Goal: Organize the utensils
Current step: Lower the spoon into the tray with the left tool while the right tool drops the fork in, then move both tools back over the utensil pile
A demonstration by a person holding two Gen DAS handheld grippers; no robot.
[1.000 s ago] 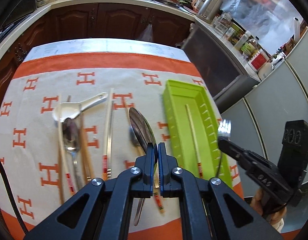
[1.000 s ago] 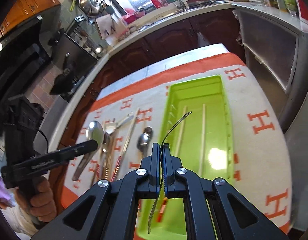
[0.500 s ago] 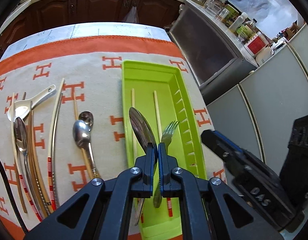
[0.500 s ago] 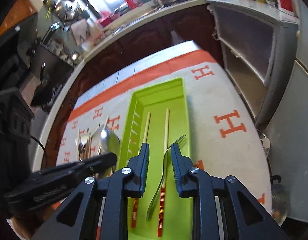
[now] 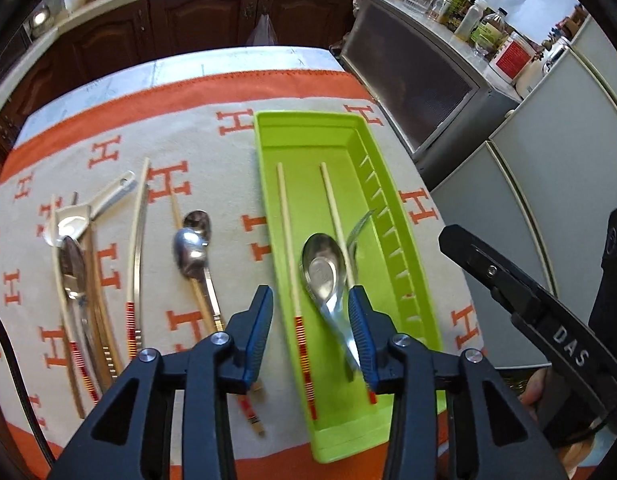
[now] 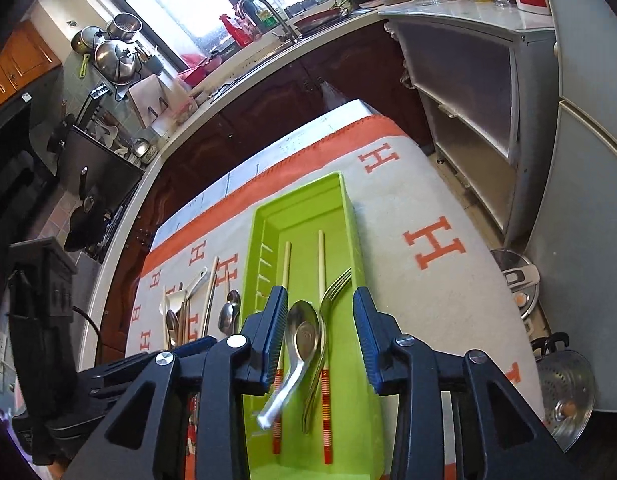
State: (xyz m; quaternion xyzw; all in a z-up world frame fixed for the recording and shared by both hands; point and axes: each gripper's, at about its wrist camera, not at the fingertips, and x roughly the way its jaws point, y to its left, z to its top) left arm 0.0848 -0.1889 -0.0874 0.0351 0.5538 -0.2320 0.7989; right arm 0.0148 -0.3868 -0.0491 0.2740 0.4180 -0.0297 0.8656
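A green tray (image 5: 404, 264) (image 6: 348, 216) lies on the orange-and-cream cloth. In it are two chopsticks (image 5: 286, 240) (image 6: 320, 264), a fork (image 5: 358, 226) (image 6: 336, 284) and a metal spoon (image 5: 322, 268) (image 6: 304, 332). My left gripper (image 5: 310, 320) is open above the tray's near end, with the spoon lying loose between its fingers. My right gripper (image 6: 320, 328) is open and empty over the same tray. Left of the tray lie two more metal spoons (image 5: 190, 248), a white spoon (image 5: 74, 220) and several chopsticks (image 5: 138, 240).
The right gripper's body (image 5: 548, 328) is at the right of the left wrist view. Kitchen counters (image 6: 292, 48), dark cabinets (image 5: 212, 20) and a grey shelf unit (image 6: 468, 92) surround the table. A pot lid (image 6: 564, 396) lies on the floor at the right.
My left gripper carried the spoon over the tray, opened and let it go into the tray. My right gripper released the fork into the tray and opened wider.
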